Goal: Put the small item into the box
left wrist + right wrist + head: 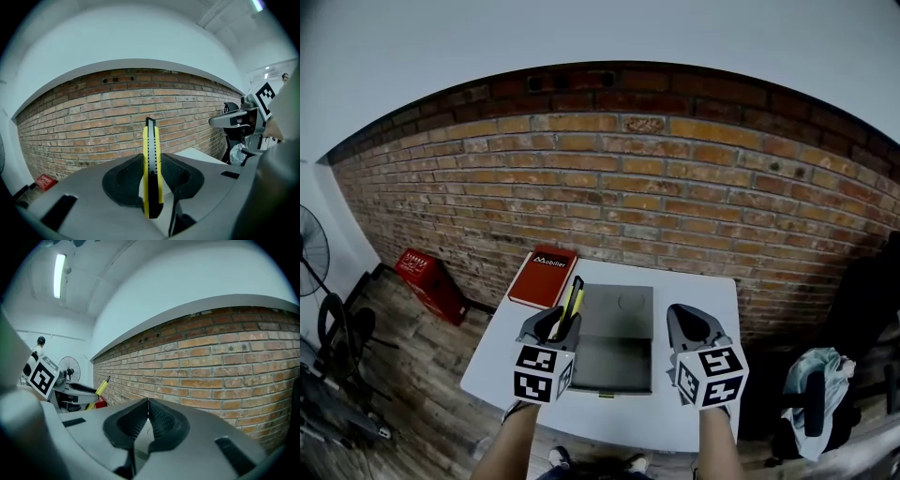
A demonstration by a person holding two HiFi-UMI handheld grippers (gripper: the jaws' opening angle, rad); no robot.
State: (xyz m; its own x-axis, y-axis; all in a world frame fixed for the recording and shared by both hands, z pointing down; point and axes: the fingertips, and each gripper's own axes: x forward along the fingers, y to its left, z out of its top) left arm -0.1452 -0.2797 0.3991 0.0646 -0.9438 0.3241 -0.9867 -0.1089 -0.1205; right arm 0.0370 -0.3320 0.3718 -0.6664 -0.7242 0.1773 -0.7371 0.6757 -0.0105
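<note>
Cutter (152, 164): slim, flat, yellow-black bar

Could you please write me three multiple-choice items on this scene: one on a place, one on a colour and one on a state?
1. Where does the flat red item lie?
A. On the floor by the fan
B. On the table, at its far left corner
C. Between the right gripper's jaws

2. What colour is the utility knife held in the left gripper?
A. Blue
B. All white
C. Yellow and black

3. How do the jaws of the right gripper stand?
A. Together, with nothing between them
B. Closed on the knife
C. Wide apart around a cup

Answers:
1. B, as the head view shows it lying on the white tabletop near the brick wall.
2. C, as the left gripper view shows a yellow body with a black middle strip.
3. A, as the right gripper view shows the pads meeting with nothing in them.
</note>
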